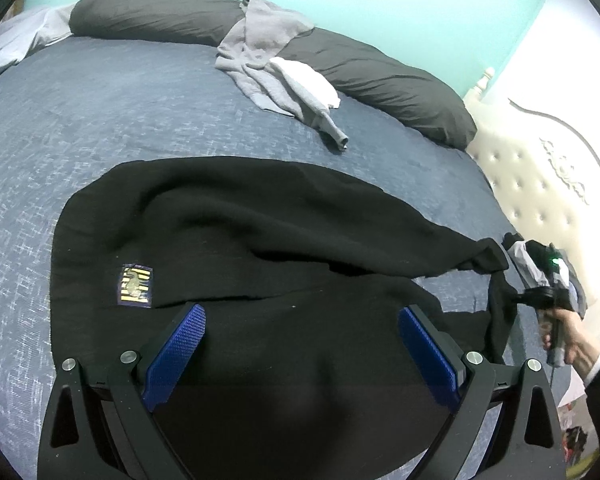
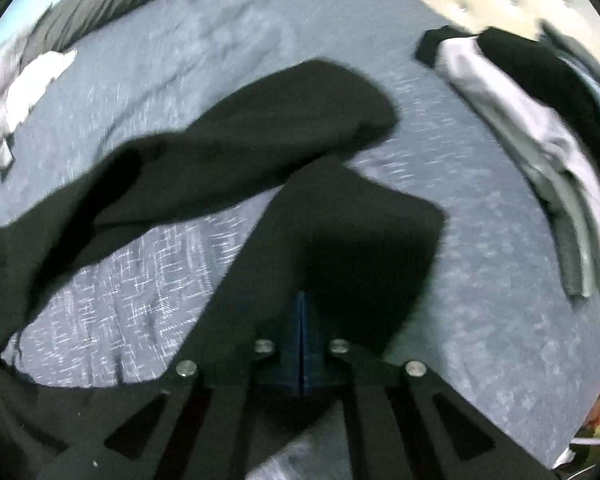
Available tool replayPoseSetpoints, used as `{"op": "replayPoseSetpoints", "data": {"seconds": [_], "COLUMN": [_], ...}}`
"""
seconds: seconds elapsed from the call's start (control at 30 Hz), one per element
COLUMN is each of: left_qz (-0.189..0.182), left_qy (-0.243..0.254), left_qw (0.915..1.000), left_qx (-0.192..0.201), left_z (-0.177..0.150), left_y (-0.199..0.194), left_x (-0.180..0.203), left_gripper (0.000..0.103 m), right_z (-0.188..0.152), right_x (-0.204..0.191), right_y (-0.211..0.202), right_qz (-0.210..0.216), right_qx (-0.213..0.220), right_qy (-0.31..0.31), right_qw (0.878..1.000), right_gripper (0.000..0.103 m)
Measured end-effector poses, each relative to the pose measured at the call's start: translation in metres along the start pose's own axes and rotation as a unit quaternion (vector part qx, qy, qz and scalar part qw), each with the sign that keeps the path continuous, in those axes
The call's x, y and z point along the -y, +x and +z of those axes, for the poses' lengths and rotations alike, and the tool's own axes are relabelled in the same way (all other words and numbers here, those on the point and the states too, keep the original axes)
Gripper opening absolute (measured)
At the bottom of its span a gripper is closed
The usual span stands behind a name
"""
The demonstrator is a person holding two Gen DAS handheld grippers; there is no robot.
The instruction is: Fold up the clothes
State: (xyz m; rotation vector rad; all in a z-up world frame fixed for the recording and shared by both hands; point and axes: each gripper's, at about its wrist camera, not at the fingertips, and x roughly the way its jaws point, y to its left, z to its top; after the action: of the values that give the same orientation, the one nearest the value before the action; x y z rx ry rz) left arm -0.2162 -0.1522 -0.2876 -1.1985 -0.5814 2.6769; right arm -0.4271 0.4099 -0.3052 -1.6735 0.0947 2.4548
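A black garment (image 1: 260, 240) with a small striped patch (image 1: 136, 284) lies spread and partly doubled over on the blue bedspread (image 1: 100, 120). My left gripper (image 1: 300, 312) hovers over its near part, blue pads (image 1: 180, 344) wide apart, nothing pinched. At the right edge a hand holds my right gripper (image 1: 518, 296), whose tip pinches the garment's far corner. In the right wrist view the right gripper (image 2: 302, 304) has its blue pads pressed together, with the black garment (image 2: 240, 140) bunched around them and one sleeve stretching away to the left.
Crumpled grey clothes (image 1: 268, 52) and a white folded piece (image 1: 308, 80) lie against dark pillows (image 1: 152, 8) at the far side. A white tufted headboard (image 1: 540, 184) stands to the right. More grey and black clothes (image 2: 540, 120) lie by the bed's right edge.
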Motion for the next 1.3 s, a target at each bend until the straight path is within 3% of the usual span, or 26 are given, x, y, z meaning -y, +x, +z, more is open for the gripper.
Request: {"op": "replayPoseSetpoints", "data": {"seconds": [0.13, 0.37, 0.4, 0.47, 0.5, 0.63, 0.93, 1.0, 1.13, 1.3], "left_qz": [-0.004, -0.013, -0.013, -0.013, -0.013, -0.011, -0.003, -0.001, 0.001, 0.002], "left_qy": [-0.001, 0.002, 0.003, 0.003, 0.003, 0.004, -0.007, -0.01, -0.012, -0.014], "left_qw": [1.0, 0.9999, 0.9999, 0.9999, 0.9999, 0.9999, 1.0, 0.9999, 0.9999, 0.9999], "left_qx": [0.004, 0.009, 0.008, 0.006, 0.005, 0.002, 0.002, 0.003, 0.004, 0.009], "left_z": [-0.001, -0.003, -0.004, -0.004, -0.004, -0.004, -0.002, -0.002, -0.001, -0.001], "left_y": [-0.004, -0.008, -0.008, -0.006, -0.005, -0.001, 0.002, 0.001, -0.001, -0.005], "left_x": [0.0, 0.007, 0.008, 0.008, 0.009, 0.007, -0.005, -0.008, -0.011, -0.014], "left_gripper": [0.099, 0.099, 0.099, 0.099, 0.099, 0.099, 0.099, 0.099, 0.099, 0.099], "right_z": [-0.014, -0.029, -0.029, -0.028, -0.026, -0.018, 0.004, 0.005, 0.002, -0.006], "right_x": [0.034, 0.053, 0.047, 0.025, 0.013, -0.022, -0.051, -0.052, -0.045, -0.02], "right_y": [-0.033, -0.039, -0.037, -0.031, -0.028, -0.012, 0.033, 0.037, 0.038, 0.012], "right_qz": [0.024, 0.088, 0.096, 0.094, 0.093, 0.075, 0.006, -0.002, -0.006, 0.025], "right_qx": [0.032, 0.008, 0.002, -0.002, -0.004, -0.012, -0.039, -0.041, -0.035, -0.001], "right_qy": [0.033, 0.054, 0.051, 0.032, 0.019, -0.012, -0.024, -0.026, -0.02, 0.002], "right_qw": [0.999, 0.995, 0.994, 0.995, 0.995, 0.997, 0.999, 0.999, 0.999, 1.0], "right_gripper": [0.0, 0.003, 0.007, 0.04, 0.043, 0.043, 0.042, 0.033, 0.007, 0.004]}}
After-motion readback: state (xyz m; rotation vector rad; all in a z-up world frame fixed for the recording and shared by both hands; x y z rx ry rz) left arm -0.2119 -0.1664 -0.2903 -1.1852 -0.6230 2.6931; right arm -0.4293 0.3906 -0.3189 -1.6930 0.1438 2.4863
